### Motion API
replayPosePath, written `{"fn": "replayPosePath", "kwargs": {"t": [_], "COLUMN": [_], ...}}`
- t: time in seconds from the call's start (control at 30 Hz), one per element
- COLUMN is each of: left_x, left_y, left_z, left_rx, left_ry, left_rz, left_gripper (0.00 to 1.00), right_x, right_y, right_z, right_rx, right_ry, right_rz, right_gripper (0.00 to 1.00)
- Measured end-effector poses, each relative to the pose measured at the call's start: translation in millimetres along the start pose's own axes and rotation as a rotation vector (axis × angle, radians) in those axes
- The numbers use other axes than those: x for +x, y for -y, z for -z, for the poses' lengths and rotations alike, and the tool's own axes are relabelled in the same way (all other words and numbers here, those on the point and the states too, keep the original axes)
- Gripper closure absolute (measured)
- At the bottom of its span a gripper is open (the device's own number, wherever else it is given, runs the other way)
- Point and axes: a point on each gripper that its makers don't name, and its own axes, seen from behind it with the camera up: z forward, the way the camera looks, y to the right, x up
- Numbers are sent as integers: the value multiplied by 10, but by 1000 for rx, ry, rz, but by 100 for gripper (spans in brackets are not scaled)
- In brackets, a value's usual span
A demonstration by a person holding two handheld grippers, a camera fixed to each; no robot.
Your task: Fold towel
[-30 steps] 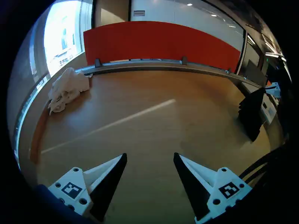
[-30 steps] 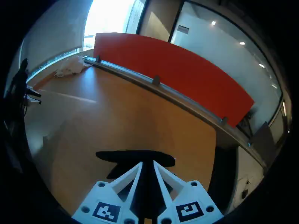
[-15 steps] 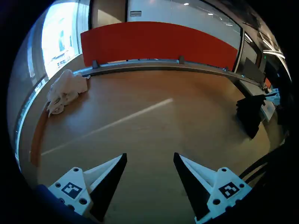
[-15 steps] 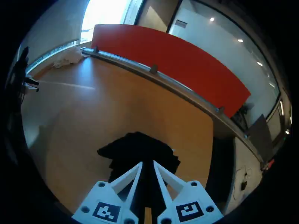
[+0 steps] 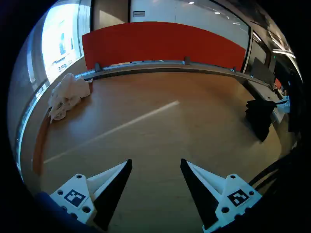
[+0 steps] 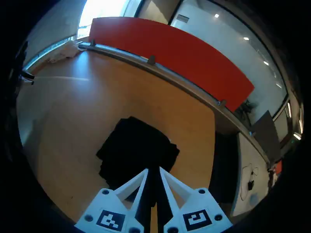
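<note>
The black towel (image 6: pixel 132 147) is bunched at lower centre, pinched between the closed right tongs (image 6: pixel 153 169). The left tongs (image 5: pixel 155 161) gape empty above the table (image 5: pixel 155 116).

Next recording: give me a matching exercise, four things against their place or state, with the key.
1 white cloth
2 black towel
3 left gripper
4 red panel

A upright along the far edge of the table
B crumpled in the corner by the window
C jaws wide open over bare wood
D pinched by the right gripper

Pairs: 1-B, 2-D, 3-C, 4-A
</note>
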Motion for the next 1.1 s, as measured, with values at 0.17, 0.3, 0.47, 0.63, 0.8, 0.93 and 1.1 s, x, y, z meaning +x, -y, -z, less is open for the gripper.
{"fn": "replayPosePath", "kwargs": {"t": [0.17, 0.3, 0.47, 0.63, 0.8, 0.93, 1.1], "left_x": [1, 0, 7, 15, 30, 55, 72], "left_y": [-16, -27, -38, -54, -81, -94, -92], "left_z": [-4, -8, 1, 3, -2, -7, -11], "left_rx": [2, 5, 12, 19, 21, 23, 29], "left_ry": [3, 7, 12, 16, 19, 18, 18], "left_rz": [-8, -13, -24, -39, -44, -48, -52], "left_gripper": [8, 8, 8, 8, 8, 8, 8], "right_x": [-181, -388, -668, -875, -988, -1060, -1114], "right_y": [-9, -7, 25, 109, 195, 235, 240], "right_z": [-64, -126, -222, -337, -468, -551, -634], "right_rx": [-6, -9, -12, -12, -13, -15, -21], "right_ry": [23, 47, 75, 89, 93, 99, 107], "right_rz": [-15, -40, -84, -140, -197, -225, -251], "right_gripper": [95, 95, 95, 95, 95, 95, 95]}}
